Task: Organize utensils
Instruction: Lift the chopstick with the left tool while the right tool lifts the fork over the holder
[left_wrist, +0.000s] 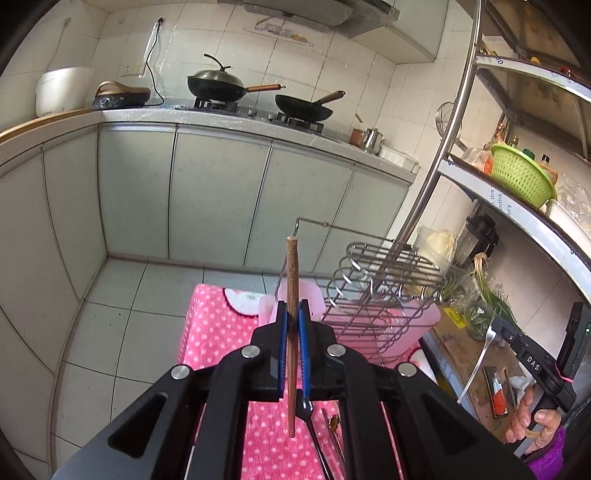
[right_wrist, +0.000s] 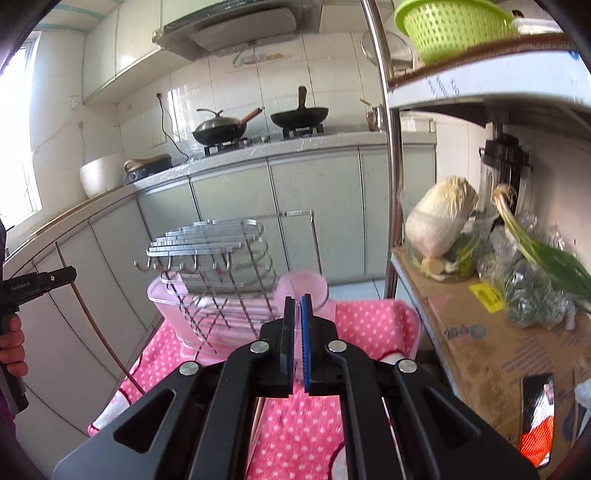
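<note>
Wooden chopstick (left_wrist: 292, 280) stands clamped between left gripper (left_wrist: 293, 314) fingers.

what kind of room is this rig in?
A home kitchen, most likely: two woks on a gas stove, a range hood above, and a shelf with napa cabbage and greens.

Matt brown wooden chopstick (left_wrist: 291, 295); shiny metal wire rack (right_wrist: 218, 266); glossy pink plastic tray (right_wrist: 168, 299); fuzzy polka-dot cloth (right_wrist: 295, 424); polished steel fork (left_wrist: 478, 363).
</note>
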